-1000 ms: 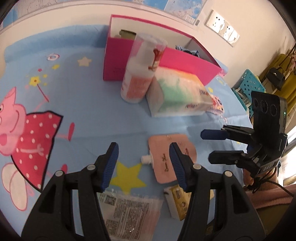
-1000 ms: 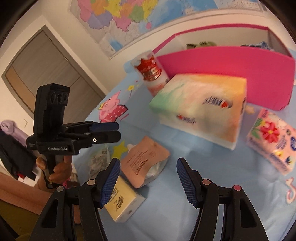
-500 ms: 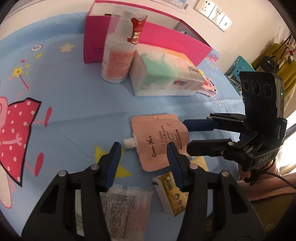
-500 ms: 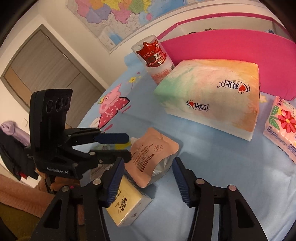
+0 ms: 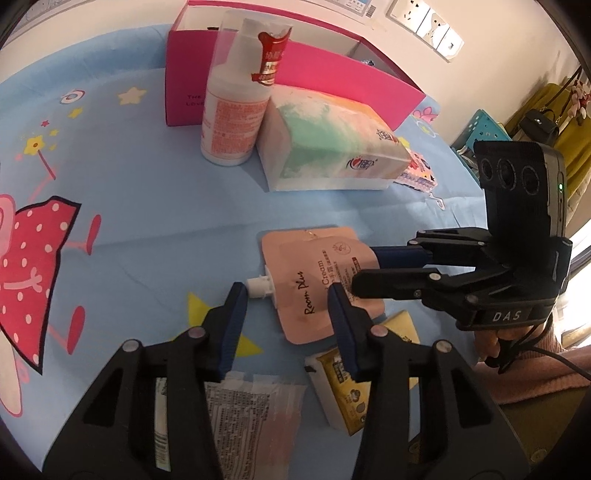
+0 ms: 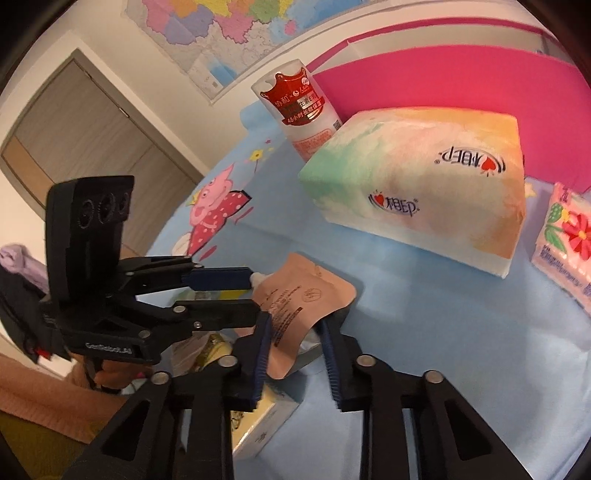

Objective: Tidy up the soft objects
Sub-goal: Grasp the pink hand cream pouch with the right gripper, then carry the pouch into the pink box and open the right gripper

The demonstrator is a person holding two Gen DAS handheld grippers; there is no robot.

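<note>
Pink "Room Plus" cream pouch (image 5: 314, 277) is pinched by the closing right gripper (image 6: 295, 332); left gripper (image 5: 284, 306) closing, still apart.

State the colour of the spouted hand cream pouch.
The hand cream pouch is pale peach-pink with a white spout; the left wrist view shows it best.

Cream wall (image 5: 480, 92), wall sockets (image 5: 424, 26), map (image 6: 229, 33), wooden door (image 6: 85, 122)

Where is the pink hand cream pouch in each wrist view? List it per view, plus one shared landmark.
Left wrist view: hand cream pouch lies lower centre, beyond the left tool.
Right wrist view: pouch sits lower centre, one end between the right tool's pads.
Shared landmark: pastel tissue pack.
</note>
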